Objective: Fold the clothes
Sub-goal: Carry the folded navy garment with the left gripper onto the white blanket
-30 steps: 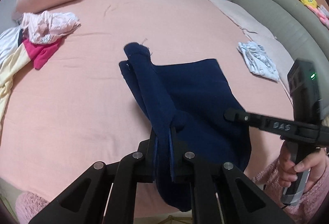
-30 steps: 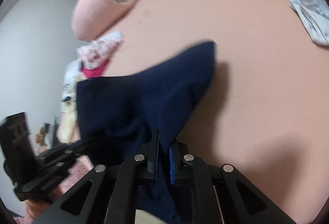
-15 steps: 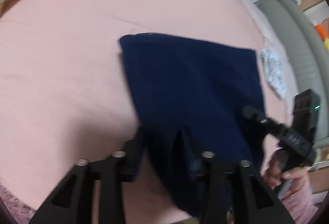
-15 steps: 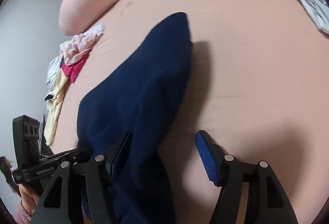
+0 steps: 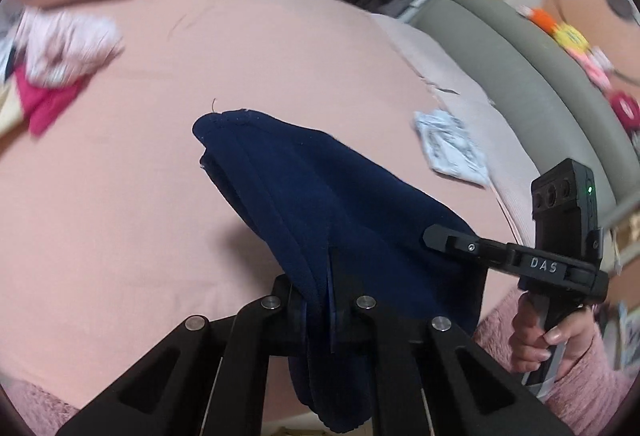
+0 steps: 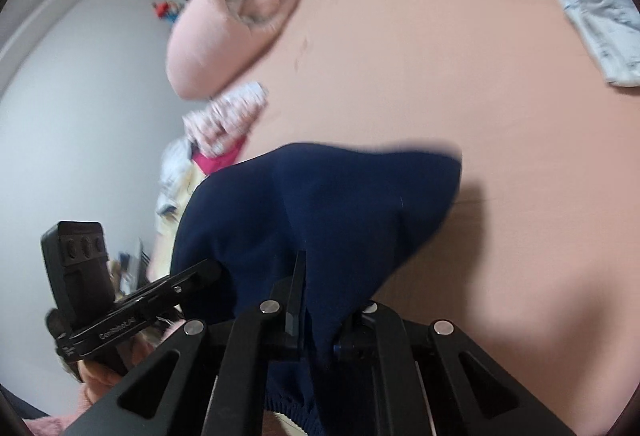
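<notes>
Left claw (image 5: 320, 300): pressed together on a bunched edge of the navy cloth (image 5: 320, 203), with the fabric running between both fingers and hanging slack below them. Right claw (image 6: 316, 316): likewise pinching the navy cloth, fabric passing between its fingers; I see it from my left camera too, its tip against the cloth's near right edge.

Navy cloth is lifted off the bed (image 5: 120, 175), folded over itself into a ridge between my two claws. Its far corner, with a loose thread sticking up, points away from me toward the middle of the bed; I cannot tell whether that corner touches the sheet. A shadow lies on the sheet under the cloth's left edge.

Open room, taken from the cloth:
- Left of it: a wide stretch of bare pink sheet.
- Beyond it: bare sheet up to the pink rolled blanket (image 6: 224, 23) at the far end.
- Far left: a heap of clothes (image 5: 60, 51), pink-and-white over magenta, well apart from the cloth.
- Right: a small folded white printed garment (image 5: 448, 143) lying flat near the bed's right edge, apart from the cloth.
- Past that edge: a grey padded headboard (image 5: 540, 83) with toys along its top.

My right hand (image 5: 548, 336) grips the right claw's handle, close to the bed's near edge.
</notes>
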{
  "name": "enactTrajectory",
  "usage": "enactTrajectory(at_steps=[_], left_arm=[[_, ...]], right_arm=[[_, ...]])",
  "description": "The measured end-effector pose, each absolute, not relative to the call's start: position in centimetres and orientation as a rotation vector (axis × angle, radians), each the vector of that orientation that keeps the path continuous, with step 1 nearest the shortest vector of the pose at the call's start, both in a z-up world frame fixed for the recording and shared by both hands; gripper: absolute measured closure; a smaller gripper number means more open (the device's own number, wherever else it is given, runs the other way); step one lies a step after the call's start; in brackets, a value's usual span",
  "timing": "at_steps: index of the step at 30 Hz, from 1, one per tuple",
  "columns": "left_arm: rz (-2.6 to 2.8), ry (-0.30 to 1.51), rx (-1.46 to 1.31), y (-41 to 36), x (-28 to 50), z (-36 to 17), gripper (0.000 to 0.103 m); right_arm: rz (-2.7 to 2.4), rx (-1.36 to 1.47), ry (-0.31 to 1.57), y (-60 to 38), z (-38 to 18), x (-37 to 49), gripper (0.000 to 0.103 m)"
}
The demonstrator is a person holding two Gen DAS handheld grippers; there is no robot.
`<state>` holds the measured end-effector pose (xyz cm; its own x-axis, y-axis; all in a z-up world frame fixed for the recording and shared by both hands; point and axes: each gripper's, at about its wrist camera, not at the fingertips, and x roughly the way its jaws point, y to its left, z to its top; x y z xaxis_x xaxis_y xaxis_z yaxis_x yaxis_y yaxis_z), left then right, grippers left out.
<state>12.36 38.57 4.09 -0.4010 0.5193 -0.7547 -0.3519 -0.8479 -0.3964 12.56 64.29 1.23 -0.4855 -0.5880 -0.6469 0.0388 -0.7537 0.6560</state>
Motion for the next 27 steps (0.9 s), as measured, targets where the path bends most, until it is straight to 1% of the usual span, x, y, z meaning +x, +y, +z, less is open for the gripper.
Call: enactTrajectory(at_steps=[2,6,12,14,17,20,22,23,25,26,27], left_arm=[[2.21,-0.171,-1.276,40.8,13.1,5.1,0.098],[2.087,-0.109,-1.285,46.1,12.8,4.9,0.098],[1.905,-0.03,-1.347,56.3,10.0,4.0,0.098],[1.887,0.007,-1.319,59.4,8.8,4.8,0.098],[1.878,0.029,-1.235,64.0,6.6,7.5,0.098],[1.896,0.009,-1.129,67.7,3.1,10.9,0.098],[1.914,-0.005,-1.085,70.1,0.1,12.2,0.098],[1.917,-0.007,-1.079,70.9,-1.1,12.1,0.098],[1.914,-0.018,-1.096,72.4,-3.7,10.9,0.097],[1.908,-0.029,-1.125,73.3,-5.3,9.5,0.097],[1.897,-0.039,-1.189,74.3,-7.2,6.8,0.097]], right_arm=[[-2.323,1.308,-0.811,66.0,2.5,14.5,0.097],[-2.4,1.343,-0.805,69.8,3.1,17.4,0.097],[-2.457,1.456,-0.929,78.4,1.9,19.4,0.097],[-2.478,1.478,-0.958,81.3,1.9,19.2,0.097],[-2.558,1.379,-0.942,86.1,4.8,17.2,0.097],[-2.641,1.247,-0.879,89.5,8.8,14.5,0.097],[-2.69,1.152,-0.83,92.0,11.0,12.4,0.097],[-2.712,1.102,-0.803,93.5,11.9,11.1,0.097],[-2.745,1.045,-0.75,95.6,11.8,9.1,0.097],[-2.786,1.034,-0.701,97.2,10.5,7.5,0.096],[-2.787,1.071,-0.721,98.6,8.3,6.0,0.096]])
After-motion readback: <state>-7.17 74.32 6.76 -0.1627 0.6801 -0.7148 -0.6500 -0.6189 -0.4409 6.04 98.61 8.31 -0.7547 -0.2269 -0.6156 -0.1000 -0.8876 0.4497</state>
